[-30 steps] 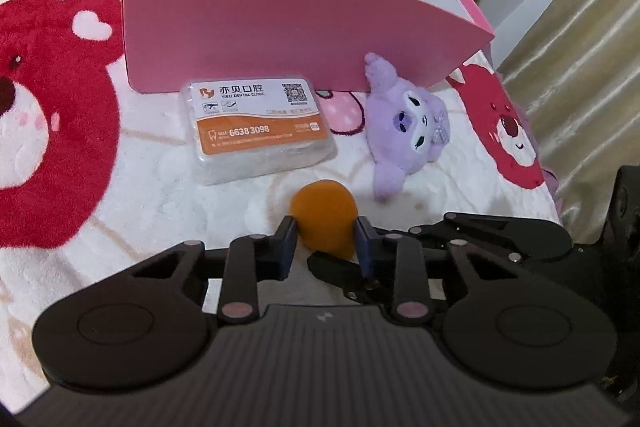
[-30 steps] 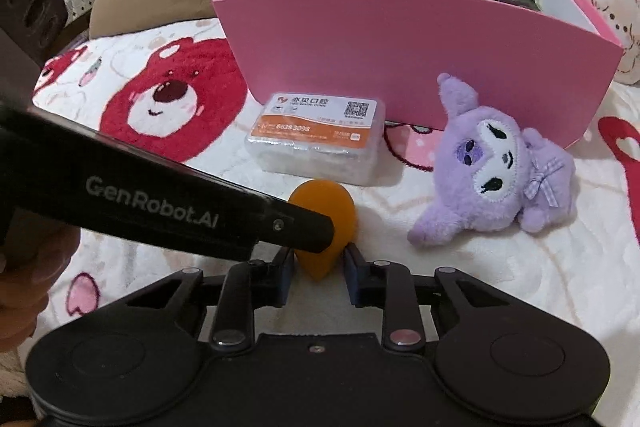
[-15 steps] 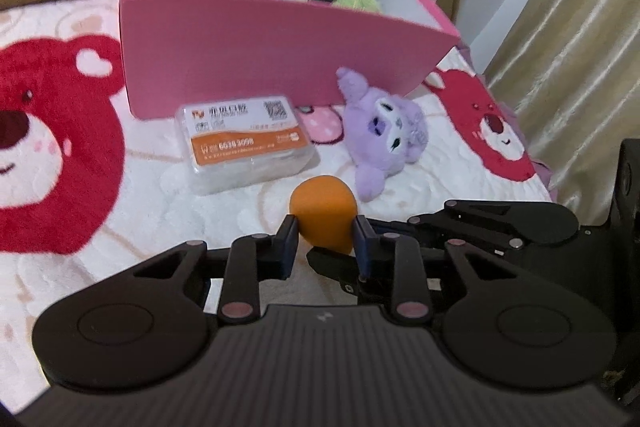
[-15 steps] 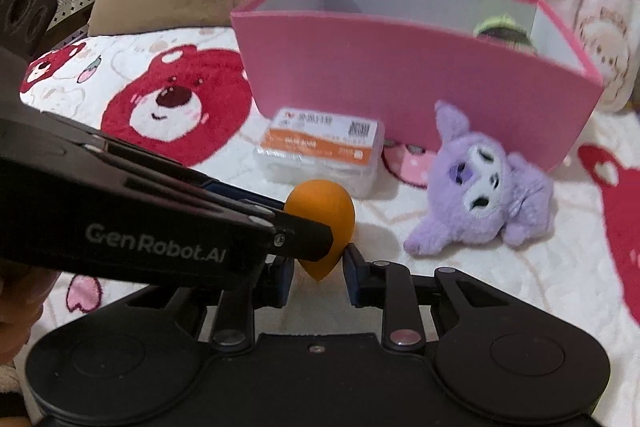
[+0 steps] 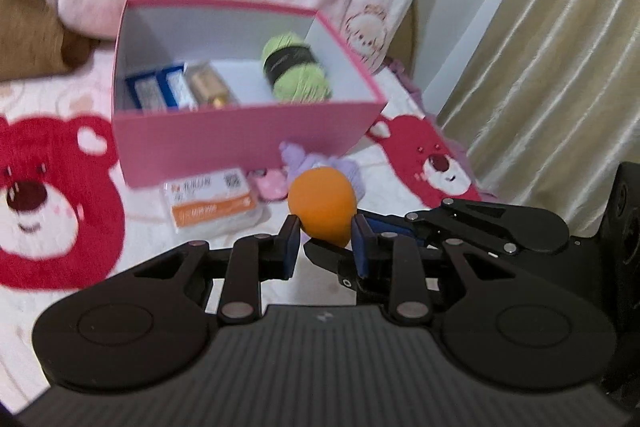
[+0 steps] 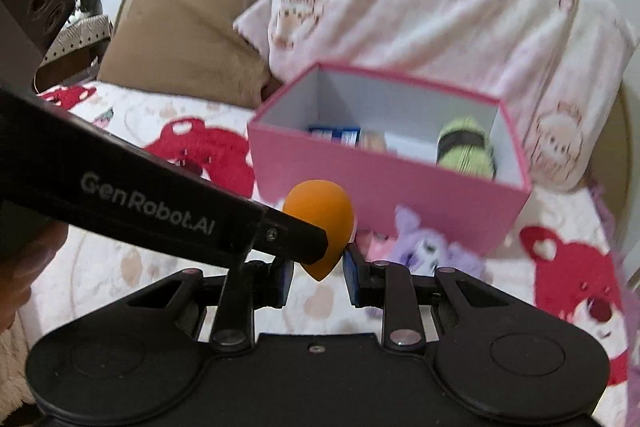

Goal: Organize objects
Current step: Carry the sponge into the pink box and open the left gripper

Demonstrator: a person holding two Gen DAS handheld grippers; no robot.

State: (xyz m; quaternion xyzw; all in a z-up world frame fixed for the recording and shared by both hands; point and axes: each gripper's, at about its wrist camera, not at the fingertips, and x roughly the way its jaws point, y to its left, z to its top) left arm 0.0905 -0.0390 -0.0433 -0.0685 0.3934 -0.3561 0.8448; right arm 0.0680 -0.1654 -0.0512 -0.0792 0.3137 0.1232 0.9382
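An orange teardrop sponge (image 5: 322, 205) is held in the air between both grippers. My left gripper (image 5: 323, 242) is shut on it, and so is my right gripper (image 6: 318, 269), which grips its pointed lower end (image 6: 320, 227). The left gripper's arm crosses the right wrist view from the left. Beyond stands an open pink box (image 5: 248, 135) holding a green yarn ball (image 5: 296, 73) and small packs (image 5: 172, 89). In front of the box lie a clear dental pack with an orange label (image 5: 212, 205) and a purple plush toy (image 6: 424, 247).
Everything rests on a white blanket with red bear prints (image 5: 52, 187). A brown pillow (image 6: 188, 47) and a pink-white pillow (image 6: 440, 15) lie behind the box (image 6: 384, 195). A beige curtain (image 5: 560, 47) hangs at the right.
Both grippers have risen with the orange sponge, so the views now look down into the pink box. The pack and plush toy stay on the blanket.
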